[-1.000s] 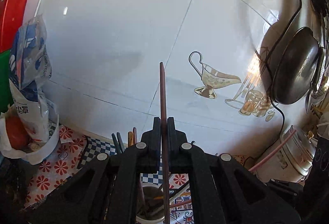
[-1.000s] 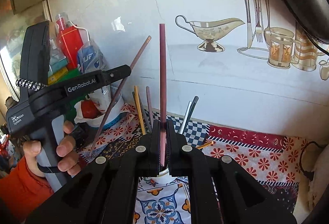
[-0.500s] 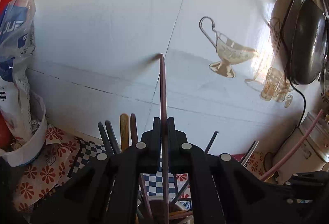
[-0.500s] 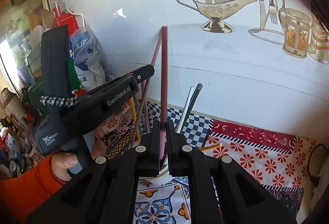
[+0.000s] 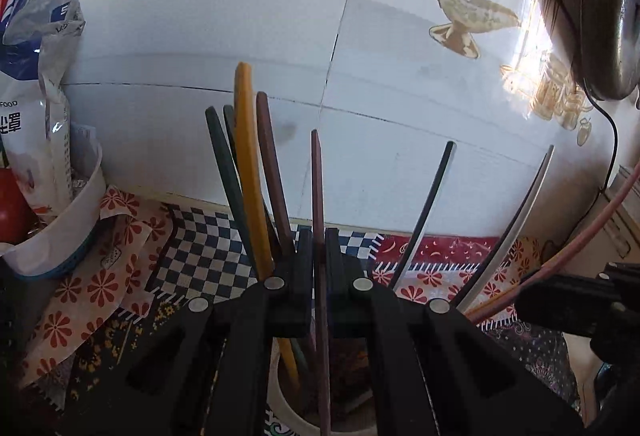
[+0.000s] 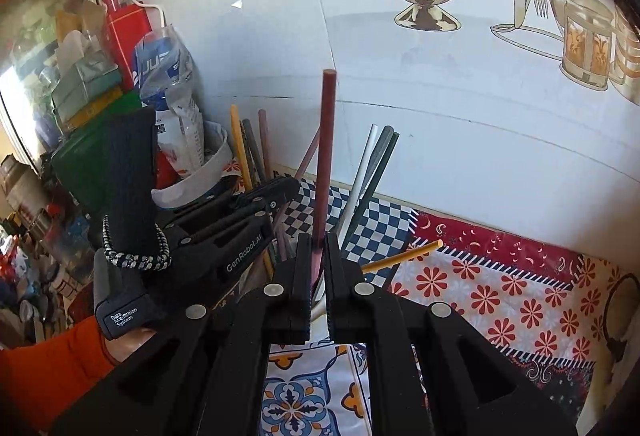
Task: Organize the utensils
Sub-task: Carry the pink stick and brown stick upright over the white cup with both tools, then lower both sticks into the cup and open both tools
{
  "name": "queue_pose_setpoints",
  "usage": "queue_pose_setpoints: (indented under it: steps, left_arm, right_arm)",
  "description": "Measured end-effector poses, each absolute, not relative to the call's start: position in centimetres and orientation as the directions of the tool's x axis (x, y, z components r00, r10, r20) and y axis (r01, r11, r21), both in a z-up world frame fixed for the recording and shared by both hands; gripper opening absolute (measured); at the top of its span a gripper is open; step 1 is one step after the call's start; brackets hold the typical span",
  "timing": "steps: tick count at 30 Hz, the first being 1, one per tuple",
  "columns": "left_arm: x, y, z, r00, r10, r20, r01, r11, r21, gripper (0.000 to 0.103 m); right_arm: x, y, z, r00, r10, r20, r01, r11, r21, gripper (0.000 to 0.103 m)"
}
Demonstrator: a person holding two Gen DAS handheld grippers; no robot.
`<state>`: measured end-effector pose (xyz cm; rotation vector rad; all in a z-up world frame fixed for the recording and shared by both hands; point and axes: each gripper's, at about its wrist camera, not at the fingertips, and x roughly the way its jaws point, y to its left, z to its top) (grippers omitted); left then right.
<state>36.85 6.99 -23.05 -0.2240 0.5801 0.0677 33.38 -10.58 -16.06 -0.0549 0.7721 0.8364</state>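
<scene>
1. Lowering a brown chopstick [image 5: 317,196] into the cup [image 5: 280,402] is the step in hand, as I judge it. In the left wrist view the left gripper [image 5: 316,260] is clenched on that stick, which stands upright between the jaws with its lower end running down inside the cup's rim. Other sticks fan out of the same cup: a yellow one [image 5: 248,156], a brown one [image 5: 272,164] and dark ones to the left, a black one [image 5: 424,212] and a white one [image 5: 516,224] leaning right. To do it well, keep the stick vertical, aim for the gap in the middle of the fan, and let go only once the tip is well below the rim. Whether it touches bottom is hidden. The right gripper [image 5: 568,300] shows at the right edge with its pink stick [image 5: 600,224] slanting up.

2. In the right wrist view the right gripper [image 6: 318,256] grasps a reddish chopstick [image 6: 326,156], upright, just beside and above the cup, which is mostly hidden behind the jaws. The left gripper [image 6: 256,212] is to the left over the cup. A loose yellow stick [image 6: 404,256] lies on the cloth [image 6: 480,296] nearby. Hold this stick clear until the other gripper leaves, or the two may knock together and tip the cup.
</scene>
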Motion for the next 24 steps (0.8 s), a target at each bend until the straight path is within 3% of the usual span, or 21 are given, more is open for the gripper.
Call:
queue_pose_setpoints:
  steps: [9, 16, 24]
  left_arm:
    - [37.0, 7.0, -23.8, 0.709, -0.074, -0.701, -0.103, 0.973, -0.208, 0.002]
    - [34.2, 7.2, -21.4, 0.710, -0.076, -0.700, -0.087, 0.977, -0.195, 0.002]
    - [31.4, 6.3, -20.2, 0.690, -0.066, -0.721, -0.064, 0.986, -0.152, 0.017]
  right_arm:
    - [33.2, -10.0, -16.5, 0.397, 0.644, -0.654, -0.699, 0.674, 0.240, 0.005]
    - [32.8, -10.1, -16.2, 0.393, 0.646, -0.654, -0.709, 0.666, 0.232, 0.005]
    - [32.7, -10.7, -15.2, 0.382, 0.645, -0.662, -0.705, 0.667, 0.243, 0.005]
